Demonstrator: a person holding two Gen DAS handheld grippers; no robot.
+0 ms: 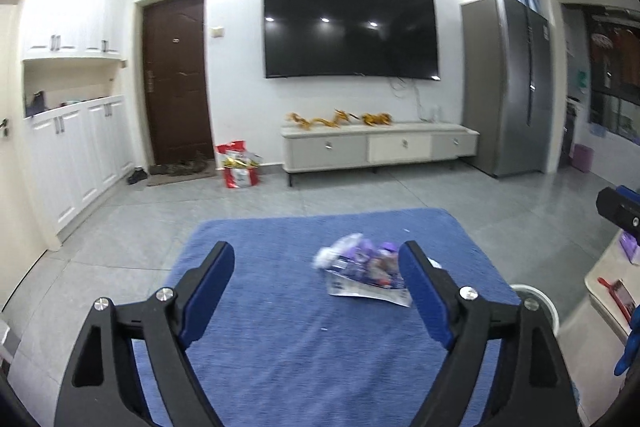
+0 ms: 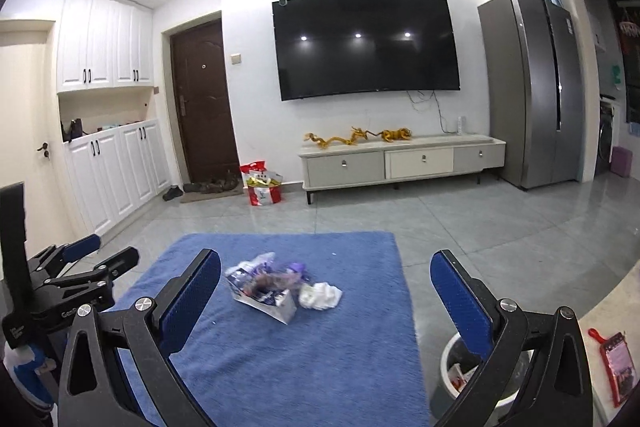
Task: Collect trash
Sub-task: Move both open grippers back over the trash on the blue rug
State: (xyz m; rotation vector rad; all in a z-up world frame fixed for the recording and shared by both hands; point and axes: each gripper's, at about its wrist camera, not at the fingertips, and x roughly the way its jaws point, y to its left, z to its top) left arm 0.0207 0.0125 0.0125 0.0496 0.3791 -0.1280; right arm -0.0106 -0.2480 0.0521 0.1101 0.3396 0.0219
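On blue rug [image 2: 280, 347]: wrappers [image 2: 264, 287], tissue [image 2: 320, 295]; both grippers empty.

Setting: home living room. Wall-mounted television [image 2: 366, 47] above low drawer cabinet [image 2: 402, 163]; brown entry door [image 2: 204, 107] with shoes by it; white cupboards [image 2: 116, 163]; tall grey refrigerator [image 2: 532, 87]; possibly washing machine [image 2: 608, 139] at blurred right edge

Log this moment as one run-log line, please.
left hand-held gripper: open, empty | right hand-held gripper: open, empty | trash pile: on blue rug | bin: right of rug
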